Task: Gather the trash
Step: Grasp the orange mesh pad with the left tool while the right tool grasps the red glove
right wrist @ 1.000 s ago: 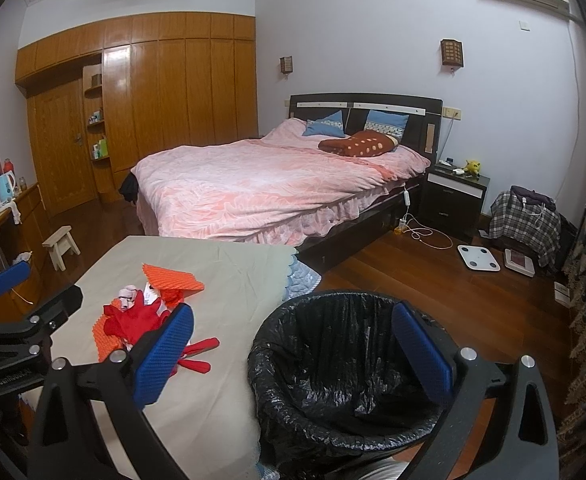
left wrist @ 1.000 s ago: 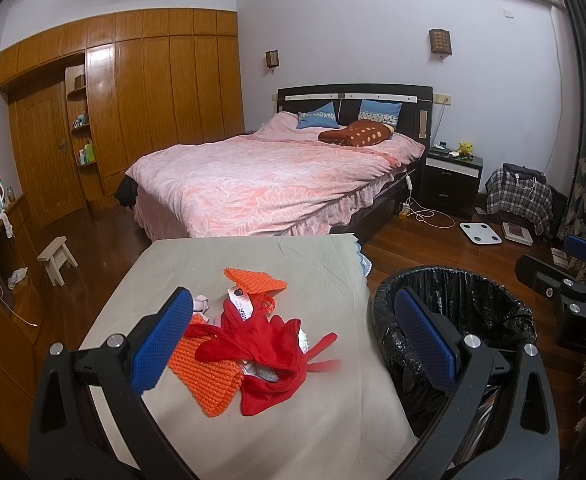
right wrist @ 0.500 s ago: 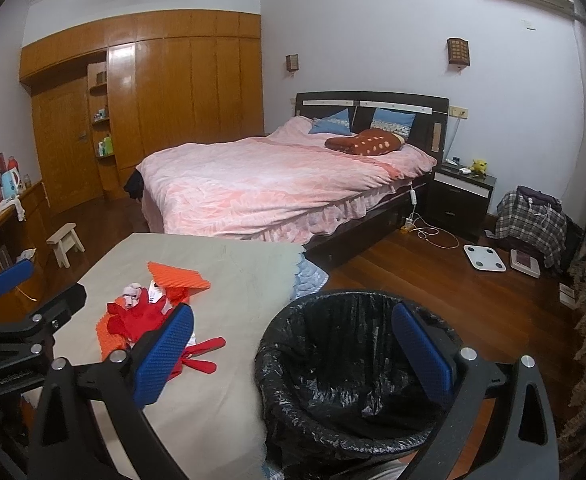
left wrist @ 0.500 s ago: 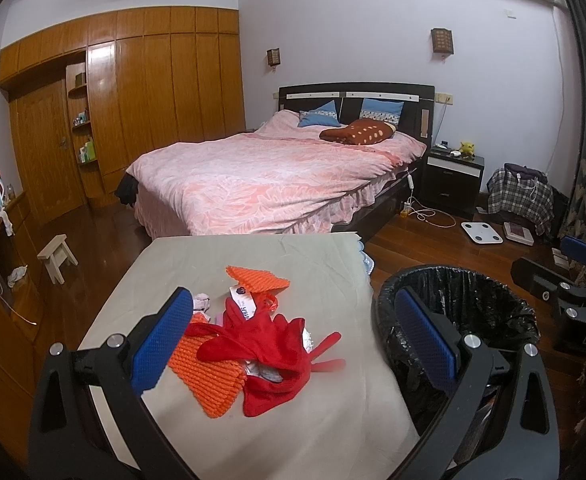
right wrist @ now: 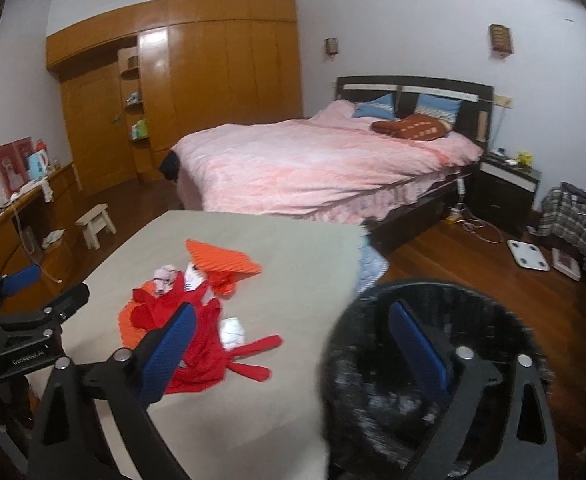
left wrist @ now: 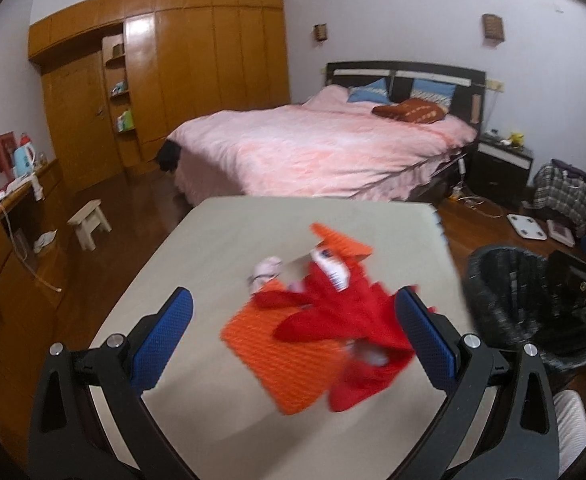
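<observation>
A pile of trash lies on the grey-covered table (left wrist: 213, 248): red plastic scraps (left wrist: 345, 316), orange mesh pieces (left wrist: 281, 356) and small white wrappers (left wrist: 267, 268). The pile also shows in the right wrist view (right wrist: 197, 320). A black-lined trash bin (right wrist: 425, 360) stands on the floor right of the table, also in the left wrist view (left wrist: 529, 304). My left gripper (left wrist: 293, 344) is open and empty, above the near side of the pile. My right gripper (right wrist: 289, 356) is open and empty, over the gap between table and bin.
A pink bed (left wrist: 325, 148) stands beyond the table. A wooden wardrobe (left wrist: 165, 88) lines the far wall. A small stool (left wrist: 89, 228) and a sideboard (left wrist: 9, 216) are on the left. A nightstand (right wrist: 509, 184), a scale (right wrist: 529, 256) and bags sit at the right.
Both grippers have swung left and forward. The trash pile now sits between my left fingers, and the bin has shifted to the right edge of that view. Both grippers stay open.
</observation>
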